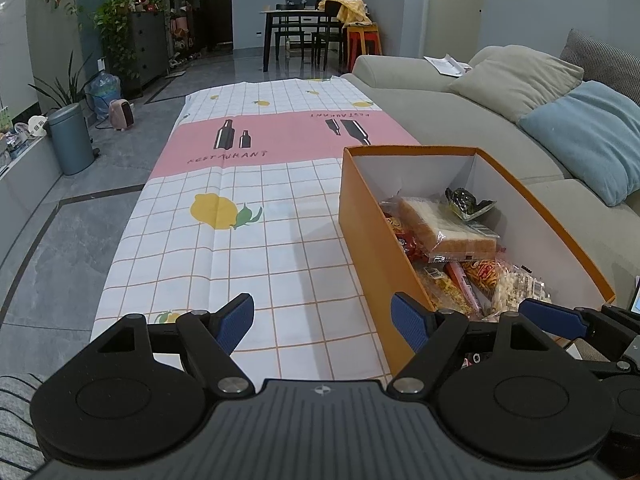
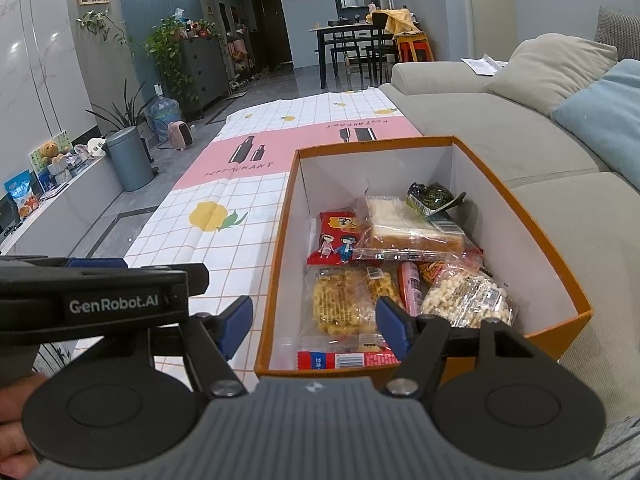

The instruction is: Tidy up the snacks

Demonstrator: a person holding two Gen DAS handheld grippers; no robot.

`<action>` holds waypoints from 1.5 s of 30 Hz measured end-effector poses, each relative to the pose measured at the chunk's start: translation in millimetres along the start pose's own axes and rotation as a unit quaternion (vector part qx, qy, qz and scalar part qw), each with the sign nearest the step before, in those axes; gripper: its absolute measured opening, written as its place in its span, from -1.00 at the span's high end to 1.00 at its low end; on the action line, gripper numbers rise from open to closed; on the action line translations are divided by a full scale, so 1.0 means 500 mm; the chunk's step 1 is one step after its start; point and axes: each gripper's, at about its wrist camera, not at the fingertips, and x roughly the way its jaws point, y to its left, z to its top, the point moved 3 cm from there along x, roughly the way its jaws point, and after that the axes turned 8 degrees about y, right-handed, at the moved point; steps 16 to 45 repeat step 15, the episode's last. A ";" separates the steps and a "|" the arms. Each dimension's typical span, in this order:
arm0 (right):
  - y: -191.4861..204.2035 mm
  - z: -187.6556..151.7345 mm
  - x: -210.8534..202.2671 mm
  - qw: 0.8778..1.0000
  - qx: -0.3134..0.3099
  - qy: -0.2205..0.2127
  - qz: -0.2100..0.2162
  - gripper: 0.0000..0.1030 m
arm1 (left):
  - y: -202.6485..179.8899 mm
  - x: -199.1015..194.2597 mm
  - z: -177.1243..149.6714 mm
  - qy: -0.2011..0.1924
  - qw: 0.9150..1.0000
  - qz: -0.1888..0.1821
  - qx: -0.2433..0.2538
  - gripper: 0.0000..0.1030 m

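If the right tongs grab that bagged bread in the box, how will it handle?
The bread looks soft, so a hard squeeze would likely dent it. Its clear wrapper looks glossy, probably slippery and crinkly. It lies atop other packets in the box, so it should lift free easily and seems light.

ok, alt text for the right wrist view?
An orange box on a checked tablecloth holds packaged snacks: wrapped bread, a red packet, yellow crackers and a bag of white puffs. The open, empty right claw hovers at its near edge, the left claw alongside; a sofa sits right.
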 end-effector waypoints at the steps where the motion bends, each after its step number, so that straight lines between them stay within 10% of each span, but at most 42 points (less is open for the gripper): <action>1: 0.000 0.000 0.001 1.000 0.000 0.001 0.000 -0.30 | 0.000 0.000 -0.001 0.001 1.000 0.000 0.000 -0.78; 45: -0.002 -0.002 0.001 1.000 0.002 0.002 0.001 -0.30 | 0.002 0.003 0.001 0.003 1.000 -0.003 0.000 -0.78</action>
